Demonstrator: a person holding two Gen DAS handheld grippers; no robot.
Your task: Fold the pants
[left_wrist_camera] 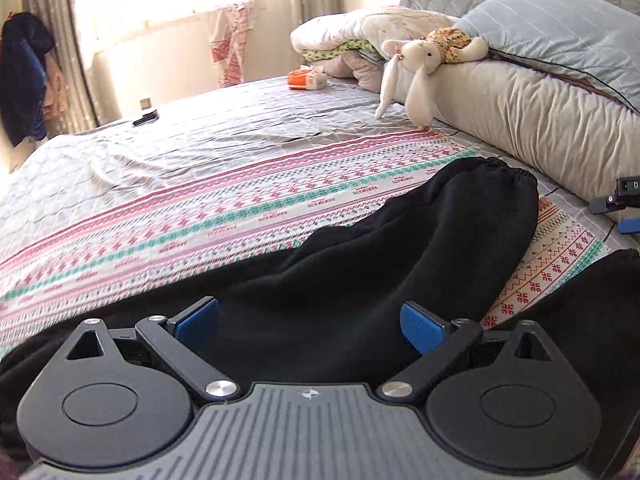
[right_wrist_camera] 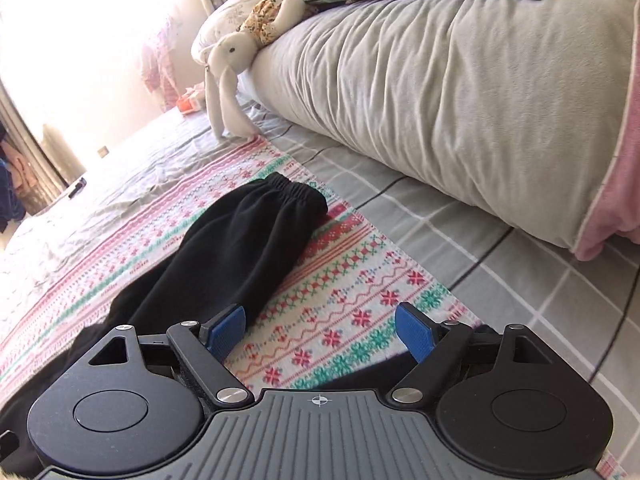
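Black pants [left_wrist_camera: 400,256] lie spread on a patterned blanket [left_wrist_camera: 200,208] on the bed. One leg runs away from me to its elastic cuff [left_wrist_camera: 504,170]. The other leg [left_wrist_camera: 580,304] lies at the right. My left gripper [left_wrist_camera: 310,326] hovers open over the upper part of that leg, its blue pads apart and holding nothing. In the right wrist view the same leg [right_wrist_camera: 248,240] stretches to the cuff [right_wrist_camera: 298,192]. My right gripper [right_wrist_camera: 320,332] stands open over the blanket [right_wrist_camera: 340,312] beside it, empty. It also shows at the right edge of the left wrist view [left_wrist_camera: 618,208].
A long grey bolster pillow [right_wrist_camera: 440,100] and a blue pillow [left_wrist_camera: 560,36] line the right side. A plush rabbit [left_wrist_camera: 416,64] hangs off the bolster. An orange tissue pack [left_wrist_camera: 306,79] and a small black device [left_wrist_camera: 146,118] lie farther back. Folded quilts [left_wrist_camera: 360,36] sit by the headboard.
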